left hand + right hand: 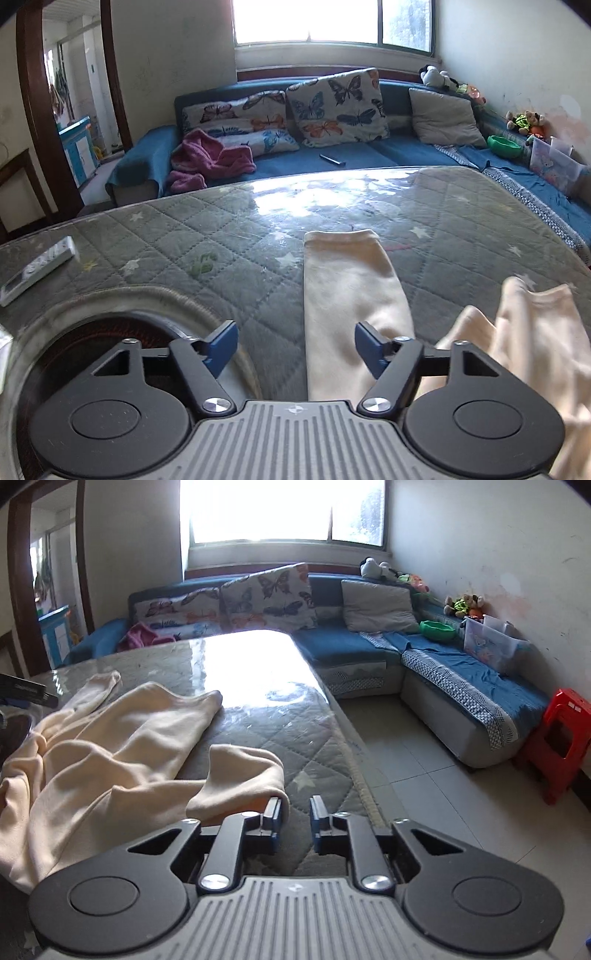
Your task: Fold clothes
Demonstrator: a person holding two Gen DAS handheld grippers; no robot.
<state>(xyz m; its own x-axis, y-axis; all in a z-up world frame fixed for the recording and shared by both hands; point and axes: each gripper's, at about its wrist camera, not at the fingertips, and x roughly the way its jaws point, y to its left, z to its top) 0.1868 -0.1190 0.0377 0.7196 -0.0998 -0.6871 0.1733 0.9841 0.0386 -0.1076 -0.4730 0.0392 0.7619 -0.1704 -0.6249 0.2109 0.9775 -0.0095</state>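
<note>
Cloth, a cream fleece garment [110,738], sprawls on the grey quilted table [295,738]. We hold the right gripper [293,821] slightly parted and seemingly empty, the hem just left of it; the left gripper [295,347] gapes beside a sleeve [347,295] running lengthwise away.

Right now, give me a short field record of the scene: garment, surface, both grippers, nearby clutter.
garment: cream garment, spread loosely and rumpled, not folded; one long part lies flat and straight
surface: quilted grey table cover under a glossy clear sheet
left gripper: open, nothing between the pads, right pad over the garment's edge
right gripper: narrowly open, empty, beside a bunched cream end
clutter: white remote at the table's left
background: blue sofa, butterfly pillows, red stool
</note>
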